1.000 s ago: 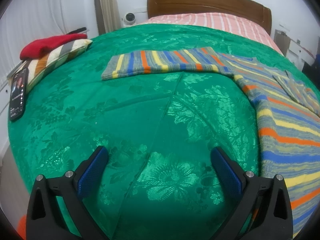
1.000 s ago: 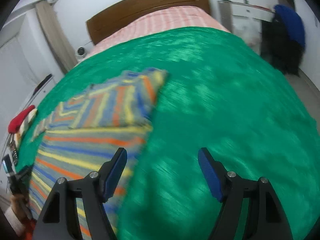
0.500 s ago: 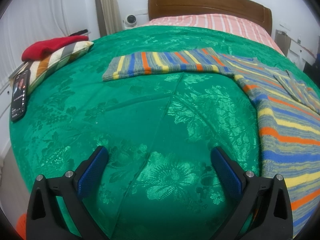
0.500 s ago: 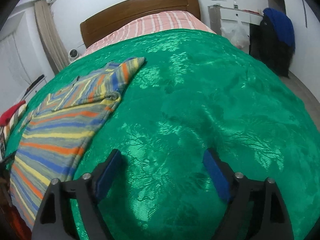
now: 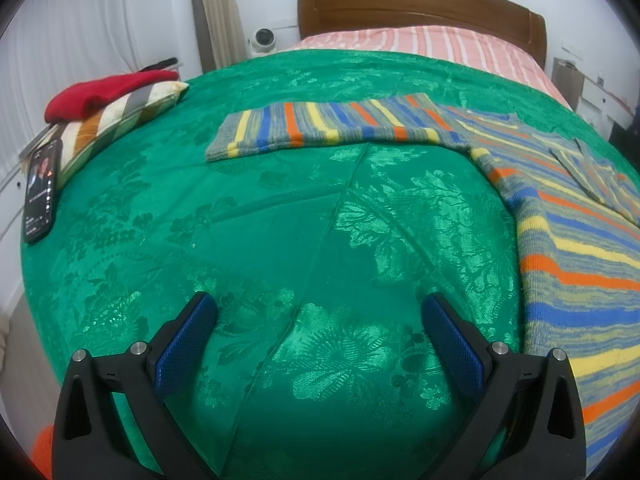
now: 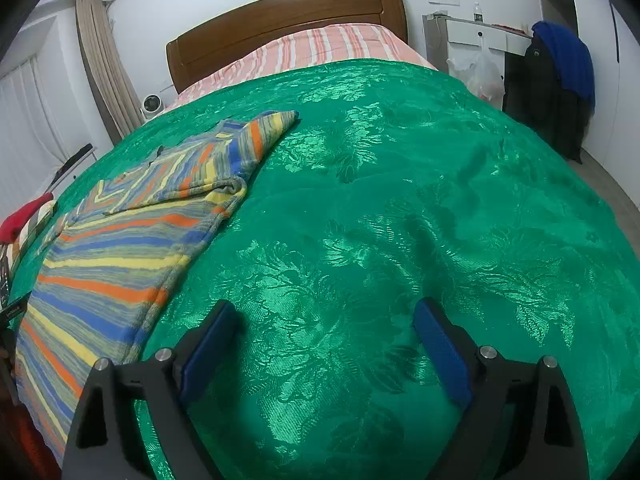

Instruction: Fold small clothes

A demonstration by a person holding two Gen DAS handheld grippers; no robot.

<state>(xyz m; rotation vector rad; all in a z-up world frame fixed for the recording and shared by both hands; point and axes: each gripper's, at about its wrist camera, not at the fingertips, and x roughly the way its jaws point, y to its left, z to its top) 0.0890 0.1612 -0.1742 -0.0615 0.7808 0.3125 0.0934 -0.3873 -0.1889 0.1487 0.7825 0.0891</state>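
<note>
Here, your left gripper [image 5: 320,312] hangs released over the green spread [image 5: 280,240], jaws wide, nothing between the blue pads [image 5: 184,344]. Bare brocade under it.

Left wrist view:
- Sweater [image 5: 560,240], striped blue, yellow, orange and grey, lies flat on the spread from 1 to 4 o'clock of the gripper, well apart from the pads.
- One sleeve [image 5: 332,126] runs straight out along the spread toward 11–12 o'clock, cuff end at the left.
- The other sleeve is folded in over the body, at about 2 o'clock near the frame edge.
- Phone [image 5: 40,192] at 9–10 o'clock, screen lit, near the spread's left edge, its top end just beside a striped cushion [image 5: 120,120].
- Red cloth [image 5: 104,94] sits on top of the cushion.
- Headboard [image 5: 420,8] at 12 o'clock, with pink striped bedding [image 5: 420,40] below it.
- Small white device [image 5: 262,38] at 11 o'clock by the curtain; can't tell what it is.

Your right gripper [image 6: 320,316] is likewise released, jaws spread, empty, over bare green cloth.

Right wrist view:
- Sweater [image 6: 112,272] at 9–11 o'clock, its hem end nearest you and left of the left finger; whether it touches the finger you can't tell.
- Folded-in sleeve [image 6: 192,172] lies across the chest, its cuff bunched at the body's right edge.
- Dark clothes with a blue piece [image 6: 568,56] on top hang at 2 o'clock beyond the bed.
- White plastic bag [image 6: 480,72] beside them.
</note>
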